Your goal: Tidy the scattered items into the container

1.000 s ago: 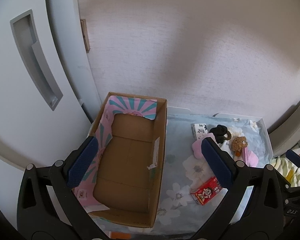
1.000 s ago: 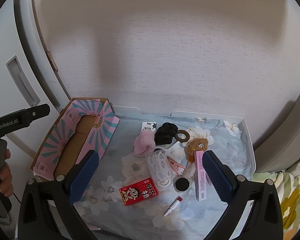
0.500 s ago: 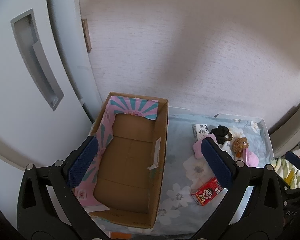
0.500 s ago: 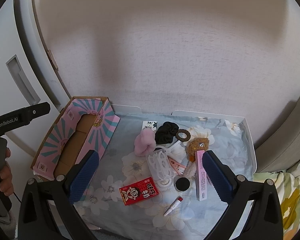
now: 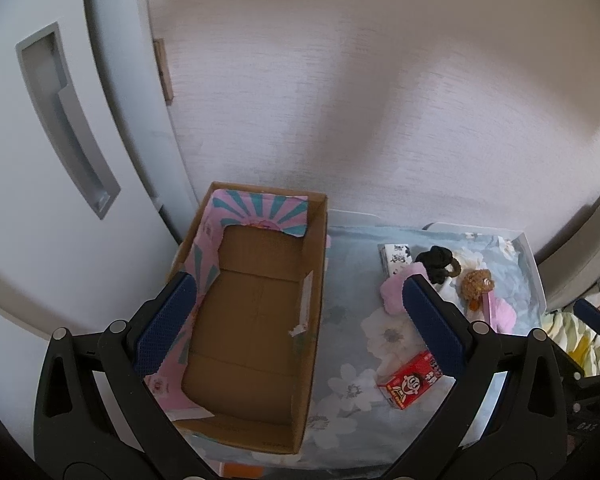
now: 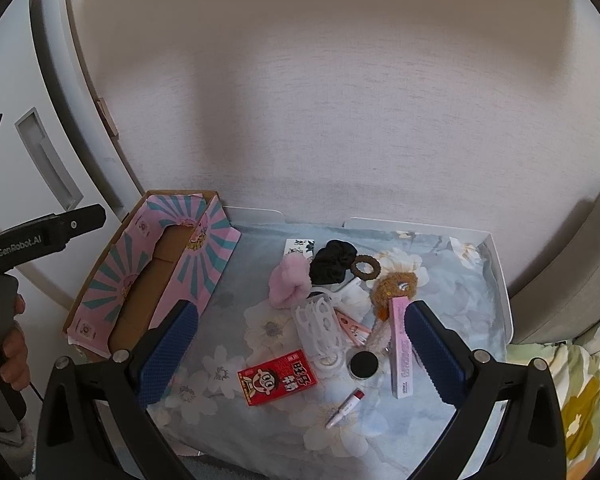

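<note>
Unmoved since earlier: left gripper [image 5: 300, 320] and right gripper [image 6: 300, 344], jaws spread; cardboard box [image 5: 316, 280] holds nothing, items [image 6: 324, 320] beside it.

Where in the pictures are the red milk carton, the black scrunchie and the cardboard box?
red milk carton [image 6: 277, 377], right wrist view, on its printed top face
black scrunchie [image 6: 331, 262], right wrist view, on its bunched fabric
cardboard box [image 5: 316, 280], left wrist view, on its right wall
</note>
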The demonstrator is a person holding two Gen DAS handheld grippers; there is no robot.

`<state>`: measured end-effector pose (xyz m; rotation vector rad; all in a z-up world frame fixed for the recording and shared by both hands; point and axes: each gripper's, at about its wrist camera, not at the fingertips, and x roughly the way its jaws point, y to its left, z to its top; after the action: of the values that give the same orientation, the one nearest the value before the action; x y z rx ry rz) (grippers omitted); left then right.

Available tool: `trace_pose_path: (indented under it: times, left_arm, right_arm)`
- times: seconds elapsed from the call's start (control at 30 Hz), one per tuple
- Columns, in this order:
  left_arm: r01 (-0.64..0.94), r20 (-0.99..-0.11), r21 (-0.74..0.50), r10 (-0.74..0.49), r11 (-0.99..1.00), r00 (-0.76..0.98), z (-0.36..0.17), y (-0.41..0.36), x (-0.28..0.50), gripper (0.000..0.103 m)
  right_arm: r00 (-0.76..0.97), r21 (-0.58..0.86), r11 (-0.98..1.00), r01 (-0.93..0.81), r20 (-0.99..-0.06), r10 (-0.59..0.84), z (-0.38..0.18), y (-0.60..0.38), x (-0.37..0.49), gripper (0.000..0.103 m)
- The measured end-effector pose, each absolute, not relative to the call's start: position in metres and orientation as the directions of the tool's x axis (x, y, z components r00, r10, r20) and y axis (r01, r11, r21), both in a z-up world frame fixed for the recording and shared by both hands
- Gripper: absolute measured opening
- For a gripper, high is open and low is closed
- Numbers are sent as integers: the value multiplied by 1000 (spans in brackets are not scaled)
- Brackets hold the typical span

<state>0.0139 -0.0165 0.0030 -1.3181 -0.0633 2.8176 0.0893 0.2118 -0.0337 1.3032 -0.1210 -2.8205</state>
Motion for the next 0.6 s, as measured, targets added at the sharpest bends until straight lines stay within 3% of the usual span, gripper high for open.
trace_pose_path:
  times: [0.4, 0.6]
  left_arm:
    - [-151, -776, 6, 91, -988, -624, -3, 49, 31, 103]
    - [-202, -799, -39, 152, -979, -582, -19, 70, 35, 103]
  right_arm:
    - [-647, 69, -997, -41, -762, -26, -34, 263, 105, 103]
    - [-616, 58, -998, -34, -788, -25, -39, 271, 98, 103]
